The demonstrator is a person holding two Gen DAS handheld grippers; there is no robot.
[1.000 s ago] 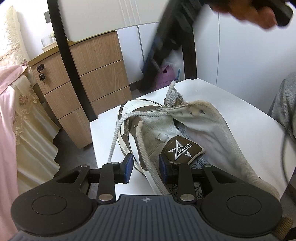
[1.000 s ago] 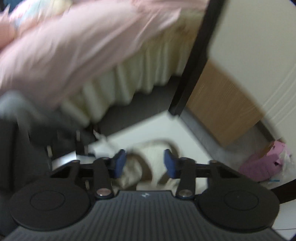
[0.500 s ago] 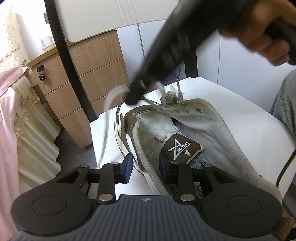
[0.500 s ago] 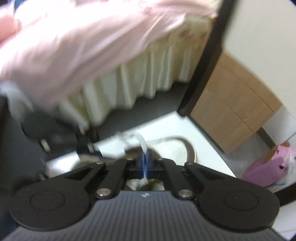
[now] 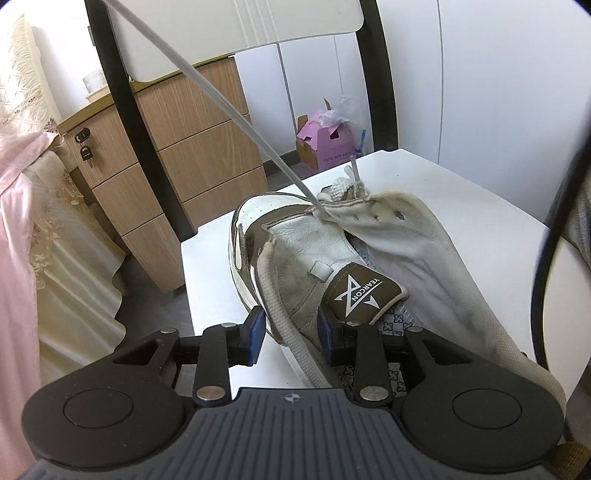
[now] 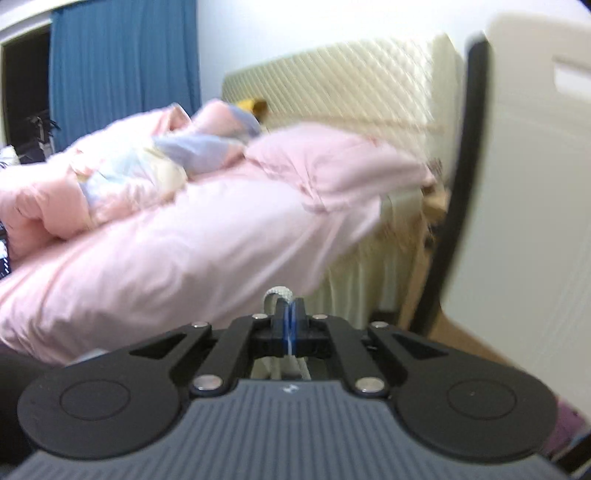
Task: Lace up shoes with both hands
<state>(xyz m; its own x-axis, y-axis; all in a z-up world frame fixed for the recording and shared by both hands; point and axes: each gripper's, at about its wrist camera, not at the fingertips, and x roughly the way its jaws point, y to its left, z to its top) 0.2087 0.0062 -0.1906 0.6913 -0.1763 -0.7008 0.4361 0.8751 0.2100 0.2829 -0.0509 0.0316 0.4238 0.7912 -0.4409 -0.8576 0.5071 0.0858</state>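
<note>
A worn white and brown shoe [image 5: 295, 251] lies on a white chair seat [image 5: 461, 192], toe pointing away. My left gripper [image 5: 291, 328] is shut on the shoe's near end, one pad against its side edge and the other against the tongue by the brown label. A grey lace [image 5: 221, 107] runs taut from a front eyelet up to the top left and out of the picture. In the right wrist view my right gripper [image 6: 290, 317] is shut on that lace [image 6: 277, 295], a small loop of which pokes out above the pads. The shoe is not in that view.
The chair's black frame and white backrest [image 5: 221, 29] rise behind the shoe. A wooden drawer cabinet [image 5: 192, 147] and a pink box [image 5: 325, 144] stand on the floor beyond. A bed with a pink duvet [image 6: 184, 240] fills the right wrist view. A black cable [image 5: 546, 258] hangs at right.
My right gripper closed on the lace near the toe, then rose out of the left wrist view and pulled the lace straight and taut. The left gripper and shoe stayed put.
</note>
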